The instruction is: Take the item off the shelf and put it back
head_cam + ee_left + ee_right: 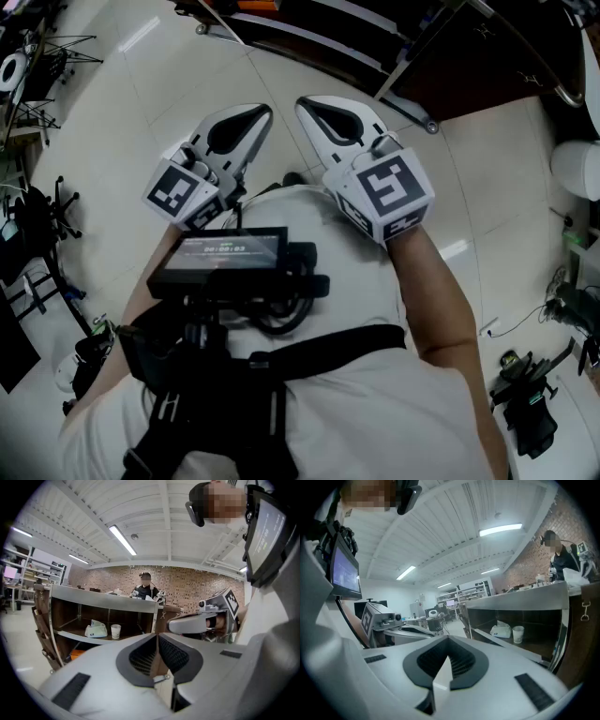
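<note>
We saw a pale tiled floor (122, 103) spreading under everything in the head view, w/ a brick wall (187, 581) closing the room at the back in the left gripper view. The shelf (103, 603), dark wood w/ a metal top & frame, stood ahead of both grippers, well apart from them. A person (146, 588) in a dark cap stood behind it. Closer in, the wearer's white shirt (375, 394) filled the lower head view, w/ a black chest rig & its small screen (230, 253) strapped on front.

The left gripper (157, 634) and right gripper (448, 638) were held side by side in front of the chest, near each other but not touching. Both pointed roughly level toward the shelf. The left gripper's jaws were together at the tips, nothing btwn them. The right gripper's jaws were likewise closed tip to tip & empty. Each carried its marker cube at the rear.

On the shelf's middle board lay a tissue pack (96, 630). Just beside it, on its right, stood a paper cup (116, 631), upright. Neither was touched by a gripper. We couldn't tell whether pack & cup touched.
</note>
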Demonstrator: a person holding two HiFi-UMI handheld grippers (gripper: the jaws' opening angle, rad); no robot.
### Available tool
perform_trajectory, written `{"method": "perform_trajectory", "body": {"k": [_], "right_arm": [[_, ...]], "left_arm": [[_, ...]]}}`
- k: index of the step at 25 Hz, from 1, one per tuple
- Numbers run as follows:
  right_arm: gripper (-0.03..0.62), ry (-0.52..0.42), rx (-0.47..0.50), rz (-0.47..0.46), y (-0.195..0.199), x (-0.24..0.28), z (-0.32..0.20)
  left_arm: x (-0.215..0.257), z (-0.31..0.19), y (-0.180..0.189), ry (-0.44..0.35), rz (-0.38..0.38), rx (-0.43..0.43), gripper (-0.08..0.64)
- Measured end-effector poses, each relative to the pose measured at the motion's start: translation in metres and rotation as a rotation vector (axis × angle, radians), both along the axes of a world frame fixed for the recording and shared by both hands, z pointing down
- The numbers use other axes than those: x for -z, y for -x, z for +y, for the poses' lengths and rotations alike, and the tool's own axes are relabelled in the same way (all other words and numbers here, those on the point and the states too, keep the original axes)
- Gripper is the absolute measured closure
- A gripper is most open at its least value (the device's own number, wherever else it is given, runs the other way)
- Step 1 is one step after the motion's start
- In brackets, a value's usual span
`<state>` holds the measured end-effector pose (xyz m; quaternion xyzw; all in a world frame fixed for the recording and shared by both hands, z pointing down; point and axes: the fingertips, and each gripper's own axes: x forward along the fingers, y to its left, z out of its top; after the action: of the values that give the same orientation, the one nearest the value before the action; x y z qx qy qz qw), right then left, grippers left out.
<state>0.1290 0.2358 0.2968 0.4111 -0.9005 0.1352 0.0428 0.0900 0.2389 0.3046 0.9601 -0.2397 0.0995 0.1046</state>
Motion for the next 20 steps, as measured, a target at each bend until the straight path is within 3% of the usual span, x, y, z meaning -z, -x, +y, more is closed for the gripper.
{"method": "perform_trajectory", "body": {"k": [5,13,20], "right_arm": [[0.584,0.004,0.007,0.001,-0.006,-0.001,-0.002],[0.584,0.018,0.049,0.002,-0.037,-0.019,-0.007],[0.584,0.028,0.077,-0.011,-0.034,-0.022,-0.017]], "left_arm": [[0.001,-0.003,-0.003,-0.004,-0.014,0.016,0.536],[-0.006,-0.013,-0.038,-0.011,-0.037,0.045,0.537],[-0.005,-0.021,-0.033,-0.006,-0.04,0.087,0.537]]}}
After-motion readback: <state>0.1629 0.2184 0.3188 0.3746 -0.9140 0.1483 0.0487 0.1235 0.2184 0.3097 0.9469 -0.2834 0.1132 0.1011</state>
